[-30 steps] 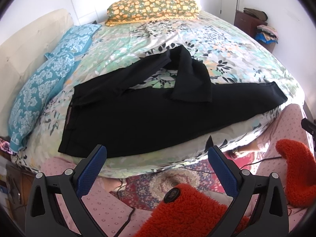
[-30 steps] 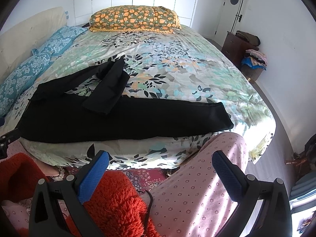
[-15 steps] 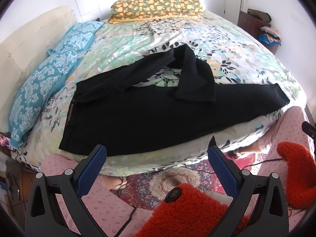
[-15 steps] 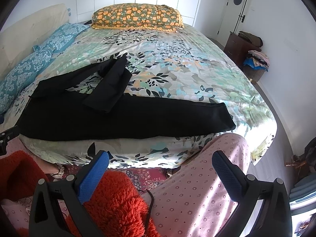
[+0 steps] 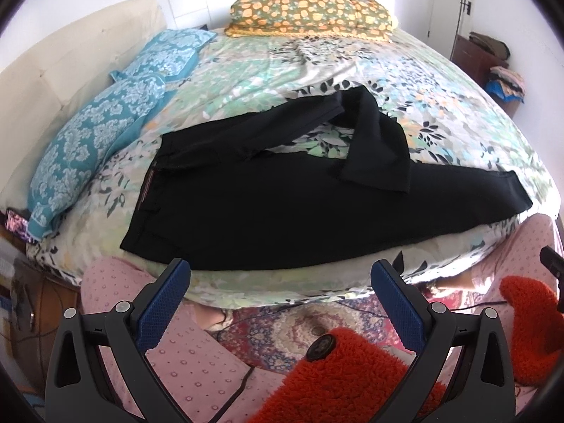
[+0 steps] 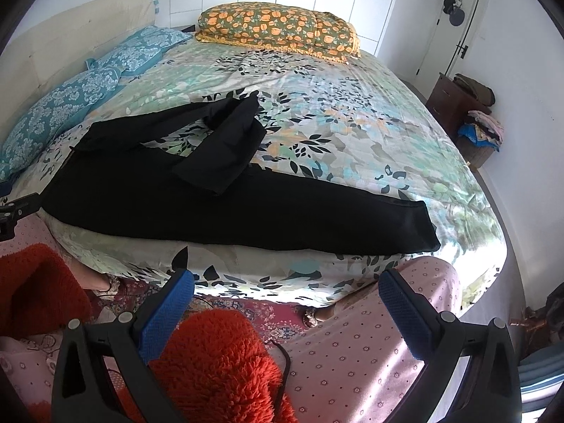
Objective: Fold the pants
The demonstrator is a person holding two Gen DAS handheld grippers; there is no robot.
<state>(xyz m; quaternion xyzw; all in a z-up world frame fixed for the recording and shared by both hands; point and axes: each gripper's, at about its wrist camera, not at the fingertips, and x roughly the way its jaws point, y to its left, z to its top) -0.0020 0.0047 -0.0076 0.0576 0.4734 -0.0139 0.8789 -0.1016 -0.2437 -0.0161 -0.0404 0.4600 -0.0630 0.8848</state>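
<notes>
— What lay on the floral bed?
— Black pants near its front edge, one leg doubled back; I couldn't make out the label.
— Your tools?
— My left gripper and right gripper gaped wide, empty, short of the mattress.

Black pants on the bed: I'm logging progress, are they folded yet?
Not folded: the black pants lie spread, one leg straight, the other leg flopped back over it.

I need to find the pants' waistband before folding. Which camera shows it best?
The left wrist view: the waistband faces the camera, its striped inner lining visible. In the right wrist view, the waistband sits at the far left, foreshortened, with little detail.
</notes>
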